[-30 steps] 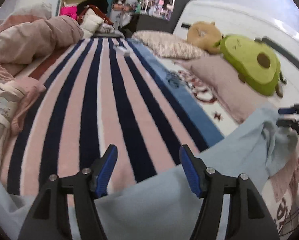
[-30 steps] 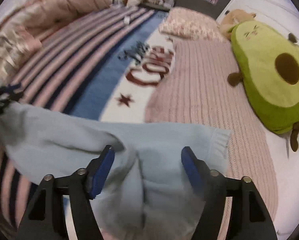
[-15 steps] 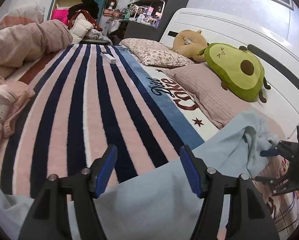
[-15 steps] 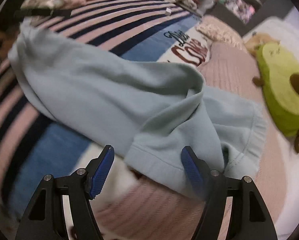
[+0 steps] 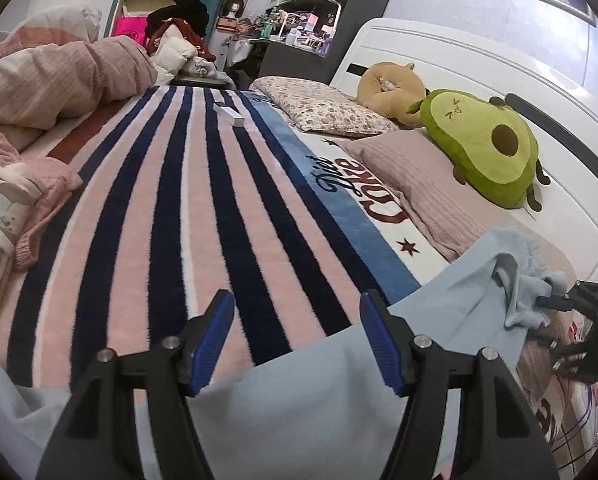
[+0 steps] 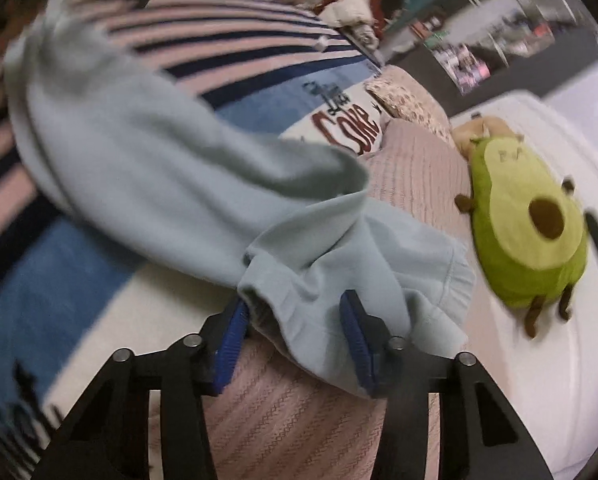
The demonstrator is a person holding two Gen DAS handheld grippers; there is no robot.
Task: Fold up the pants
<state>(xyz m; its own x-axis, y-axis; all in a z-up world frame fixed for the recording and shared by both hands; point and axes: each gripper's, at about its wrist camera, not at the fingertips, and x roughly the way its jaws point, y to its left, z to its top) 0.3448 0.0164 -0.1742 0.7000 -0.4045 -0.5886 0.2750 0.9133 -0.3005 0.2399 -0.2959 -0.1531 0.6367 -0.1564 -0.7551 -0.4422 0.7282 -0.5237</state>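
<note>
The light blue pants (image 6: 171, 160) sprawl across the striped blanket (image 5: 171, 208), running from the lower left of the left wrist view to its right edge; the step in hand is taking hold of one end; the right gripper (image 6: 295, 340), low centre in its own view, has just been closing, with a bunched cuff between its jaws, apparently pinched; the left gripper (image 5: 299, 344) stays spread, grasping nothing, cloth lying beneath it; next, it probably needs its own grip so both ends can be lifted and straightened.
</note>
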